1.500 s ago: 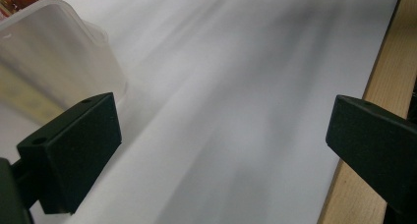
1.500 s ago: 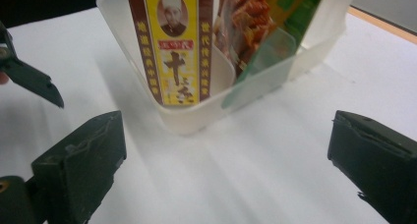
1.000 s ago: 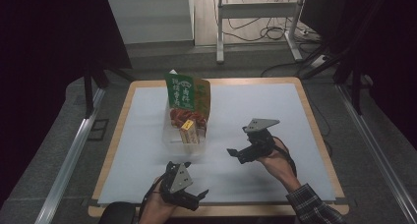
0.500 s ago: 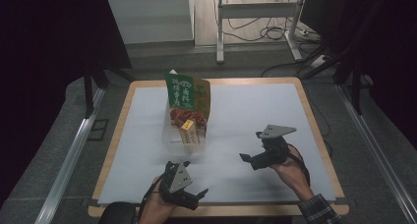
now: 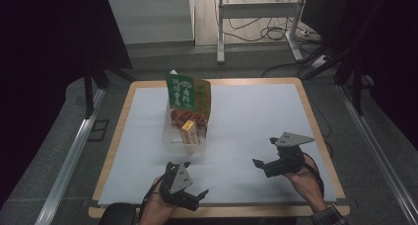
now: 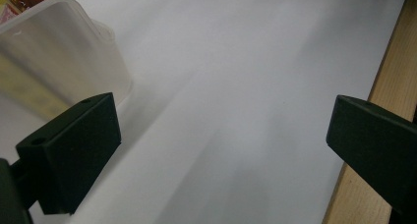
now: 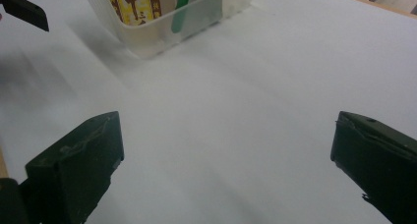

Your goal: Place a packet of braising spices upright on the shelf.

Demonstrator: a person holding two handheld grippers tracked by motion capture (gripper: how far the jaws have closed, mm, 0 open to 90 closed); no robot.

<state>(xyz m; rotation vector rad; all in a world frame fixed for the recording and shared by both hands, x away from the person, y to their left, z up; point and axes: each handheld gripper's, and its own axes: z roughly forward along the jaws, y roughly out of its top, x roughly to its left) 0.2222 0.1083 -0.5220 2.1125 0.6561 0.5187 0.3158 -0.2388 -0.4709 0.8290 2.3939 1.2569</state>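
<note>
Two grippers hover over a white sheet [image 5: 256, 121] that covers a wooden table [image 5: 315, 116]; dark floor, cables and a metal stand lie beyond the far edge. We hold the left gripper [image 5: 190, 195] at the near edge and the right gripper [image 5: 263, 167] near the right side. Both have jaws spread wide, gripping and touching nothing. A clear plastic tub [image 5: 186, 136] sits at the middle, well apart from both, with a tall green packet [image 5: 181, 91] and a yellow box [image 5: 190, 131] standing inside. Our left gripper view catches the tub's rounded corner [image 6: 64, 52] and the table's wooden edge, while the right gripper view shows the tub's front wall [image 7: 167, 27] with printed packets behind it.
</note>
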